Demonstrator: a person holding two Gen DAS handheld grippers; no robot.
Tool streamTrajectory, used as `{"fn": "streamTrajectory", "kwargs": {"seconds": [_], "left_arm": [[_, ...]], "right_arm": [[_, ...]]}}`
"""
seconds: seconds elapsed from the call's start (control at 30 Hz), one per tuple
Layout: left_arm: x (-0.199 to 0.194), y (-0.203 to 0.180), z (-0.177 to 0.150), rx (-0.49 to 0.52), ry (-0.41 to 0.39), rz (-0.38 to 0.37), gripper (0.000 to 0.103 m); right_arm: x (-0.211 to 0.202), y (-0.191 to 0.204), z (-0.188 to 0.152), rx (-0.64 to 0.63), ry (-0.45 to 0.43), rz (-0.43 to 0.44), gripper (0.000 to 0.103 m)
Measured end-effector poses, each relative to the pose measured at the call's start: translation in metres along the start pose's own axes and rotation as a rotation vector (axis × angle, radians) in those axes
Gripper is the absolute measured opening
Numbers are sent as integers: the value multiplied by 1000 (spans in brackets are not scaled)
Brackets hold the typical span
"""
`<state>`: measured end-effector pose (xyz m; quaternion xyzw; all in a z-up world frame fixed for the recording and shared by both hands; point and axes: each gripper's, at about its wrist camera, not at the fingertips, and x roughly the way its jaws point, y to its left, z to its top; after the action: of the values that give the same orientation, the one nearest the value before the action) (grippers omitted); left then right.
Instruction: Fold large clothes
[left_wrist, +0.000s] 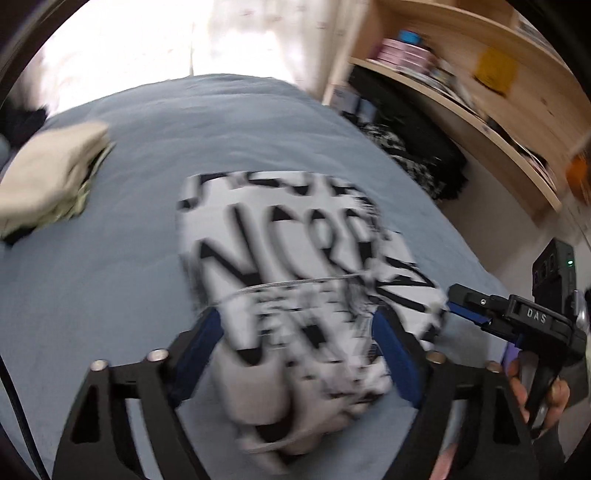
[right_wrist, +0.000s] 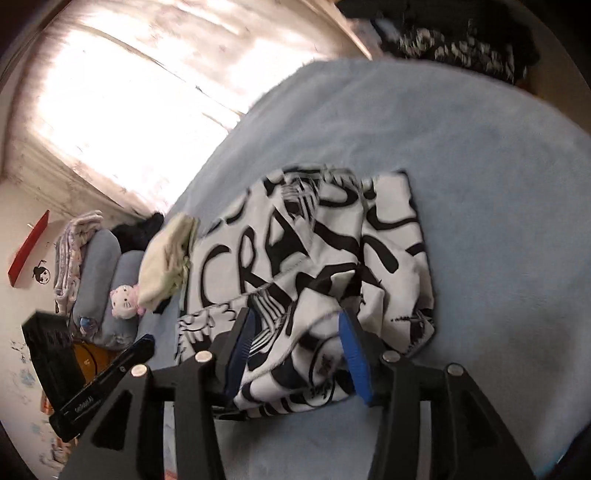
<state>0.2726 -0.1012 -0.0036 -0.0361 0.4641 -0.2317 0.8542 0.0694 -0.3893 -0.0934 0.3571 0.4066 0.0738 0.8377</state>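
A white garment with bold black lettering (left_wrist: 295, 236) lies partly folded on the blue bed cover (left_wrist: 129, 258). My left gripper (left_wrist: 297, 314) hovers over its near end, the blue pads wide apart and the cloth lying loose beneath them. My right gripper (right_wrist: 297, 321) stands open over the garment (right_wrist: 295, 251), with a raised fold of cloth between its pads that neither pad presses. In the left wrist view, blurred, the right gripper (left_wrist: 452, 299) reaches the garment's right edge, held by a hand (left_wrist: 554, 398). The left gripper's tip (right_wrist: 146, 341) shows at the right wrist view's lower left.
A beige folded pile of clothes (left_wrist: 48, 184) lies on the bed left of the garment, also seen as the beige pile (right_wrist: 166, 254). Grey pillows (right_wrist: 107, 258) and a plush toy (right_wrist: 123, 301) lie beyond. A wooden shelf (left_wrist: 480, 110) and a dark patterned cloth (left_wrist: 417, 155) flank the bed's right side.
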Motion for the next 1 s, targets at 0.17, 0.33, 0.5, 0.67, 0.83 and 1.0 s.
{"fn": "streamTrajectory", "kwargs": {"seconds": [0.17, 0.33, 0.5, 0.67, 0.83, 1.0], "left_arm": [[33, 47, -10, -118, 95, -48, 50], [64, 63, -16, -153, 106, -145, 51], [81, 66, -18, -140, 121, -115, 54], [81, 49, -12, -116, 125, -113, 60], [87, 14, -9, -8, 95, -36, 60], [105, -3, -26, 90, 69, 84, 60]], "right_arm": [[34, -25, 23, 100, 136, 51, 48], [69, -24, 38, 90, 237, 63, 47], [89, -8, 37, -6, 223, -45, 16], [37, 9, 35, -87, 26, -35, 10], [20, 0, 30, -103, -51, -126, 10], [64, -35, 17, -26, 25, -208, 12]]}}
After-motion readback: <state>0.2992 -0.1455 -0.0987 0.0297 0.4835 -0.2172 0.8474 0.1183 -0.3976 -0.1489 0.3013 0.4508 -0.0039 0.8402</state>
